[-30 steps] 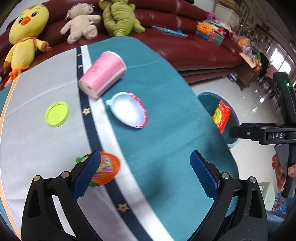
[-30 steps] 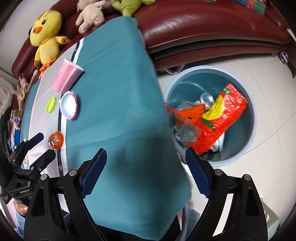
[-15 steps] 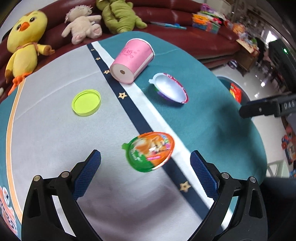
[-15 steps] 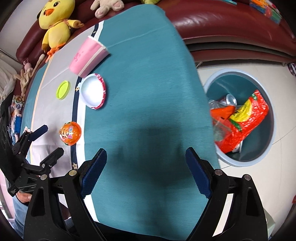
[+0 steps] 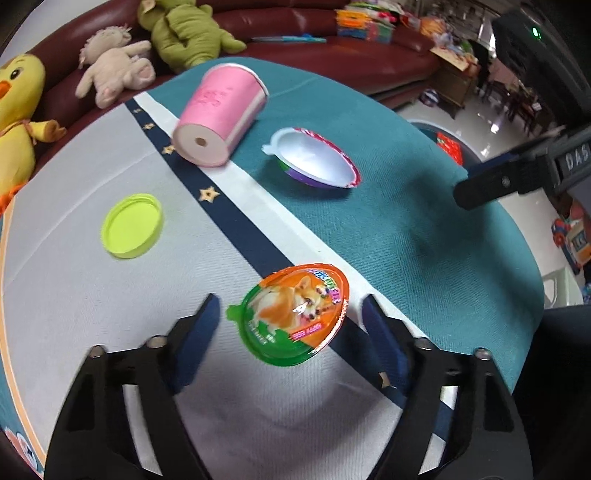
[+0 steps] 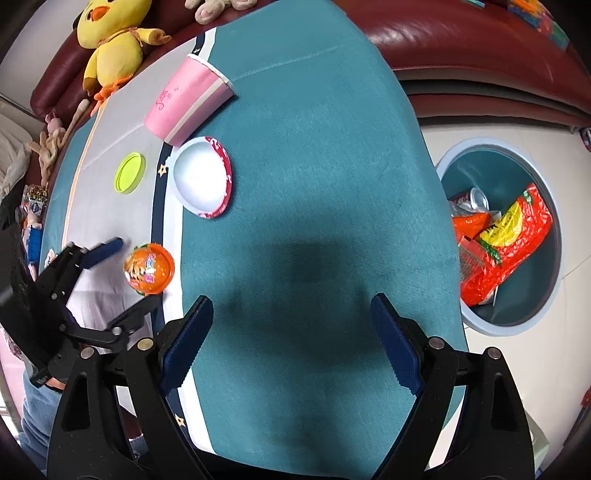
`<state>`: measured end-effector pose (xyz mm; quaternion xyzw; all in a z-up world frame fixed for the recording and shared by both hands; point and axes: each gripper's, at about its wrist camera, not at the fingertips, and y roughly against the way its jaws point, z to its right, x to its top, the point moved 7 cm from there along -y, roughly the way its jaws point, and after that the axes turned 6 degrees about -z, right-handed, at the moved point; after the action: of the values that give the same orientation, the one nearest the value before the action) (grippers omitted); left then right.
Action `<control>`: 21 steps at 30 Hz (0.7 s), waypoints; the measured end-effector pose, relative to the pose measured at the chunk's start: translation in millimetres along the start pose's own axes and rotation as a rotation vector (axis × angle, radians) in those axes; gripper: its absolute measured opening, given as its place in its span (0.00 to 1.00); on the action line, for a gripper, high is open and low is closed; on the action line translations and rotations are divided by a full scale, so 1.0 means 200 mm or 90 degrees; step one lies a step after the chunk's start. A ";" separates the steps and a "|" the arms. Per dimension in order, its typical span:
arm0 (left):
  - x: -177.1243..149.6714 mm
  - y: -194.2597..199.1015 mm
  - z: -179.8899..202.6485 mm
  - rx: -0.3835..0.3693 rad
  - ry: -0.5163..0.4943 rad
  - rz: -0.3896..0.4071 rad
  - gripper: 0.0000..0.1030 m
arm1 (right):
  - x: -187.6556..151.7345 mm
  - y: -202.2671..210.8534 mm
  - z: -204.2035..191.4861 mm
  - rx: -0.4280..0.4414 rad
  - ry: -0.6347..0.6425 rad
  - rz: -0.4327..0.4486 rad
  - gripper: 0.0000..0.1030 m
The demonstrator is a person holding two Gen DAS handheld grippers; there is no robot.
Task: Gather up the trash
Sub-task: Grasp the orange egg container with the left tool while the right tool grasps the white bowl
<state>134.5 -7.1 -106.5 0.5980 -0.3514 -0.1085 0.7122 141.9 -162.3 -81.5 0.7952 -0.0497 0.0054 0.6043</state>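
Your desk (image 6: 314, 147) wears a teal cloth with a pale grey panel and a navy, star-dotted stripe between them. Behind it runs a dark red sofa (image 5: 332, 55) carrying a yellow duck toy (image 6: 110, 40), a beige plush (image 5: 114, 74) and a green plush (image 5: 184, 33). To the right, on the glossy floor, stands a round bin (image 6: 517, 236) holding a red and yellow wrapper (image 6: 513, 236), an orange packet and a can.

On the desk a pink paper cup (image 5: 221, 118) lies on its side, its base towards you. Just beside it sits an open, empty white tub (image 5: 314, 158) with a red rim. A lime lid (image 5: 133, 225) lies flat on the grey panel, apart from the rest.

Your left gripper (image 5: 288, 321) has its fingers (image 5: 199, 332) either side of the orange sealed snack cup (image 5: 295, 317); they have just been closing in, yet a gap shows on both sides, so nothing is gripped yet. Your right gripper (image 6: 291, 332) hangs over bare teal cloth with its fingers spread wide and holding nothing
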 end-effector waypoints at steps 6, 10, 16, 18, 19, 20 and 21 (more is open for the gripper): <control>0.00 0.00 -0.09 -0.002 0.083 0.024 0.58 | 0.10 -0.03 -0.07 -0.004 0.018 -0.001 0.80; -0.01 0.03 -0.23 -0.006 0.179 0.039 0.58 | 0.19 -0.06 -0.17 -0.003 0.043 0.003 0.81; -0.03 0.09 -0.37 -0.007 0.259 0.057 0.58 | 0.34 -0.14 -0.32 0.000 0.090 0.008 0.81; -0.04 0.11 -0.39 -0.009 0.274 0.061 0.58 | 0.38 -0.17 -0.35 -0.002 0.101 0.009 0.81; -0.04 0.11 -0.39 -0.008 0.279 0.062 0.58 | 0.39 -0.18 -0.36 -0.003 0.104 0.009 0.81; -0.05 0.12 -0.40 -0.008 0.281 0.063 0.58 | 0.40 -0.20 -0.37 -0.006 0.105 0.007 0.81; -0.05 0.13 -0.40 -0.007 0.284 0.063 0.58 | 0.41 -0.22 -0.37 -0.008 0.105 0.004 0.81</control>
<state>171.3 67.6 -89.5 0.5851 -0.2134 0.0598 0.7801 231.7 -85.8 -98.5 0.7879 -0.0027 0.0723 0.6115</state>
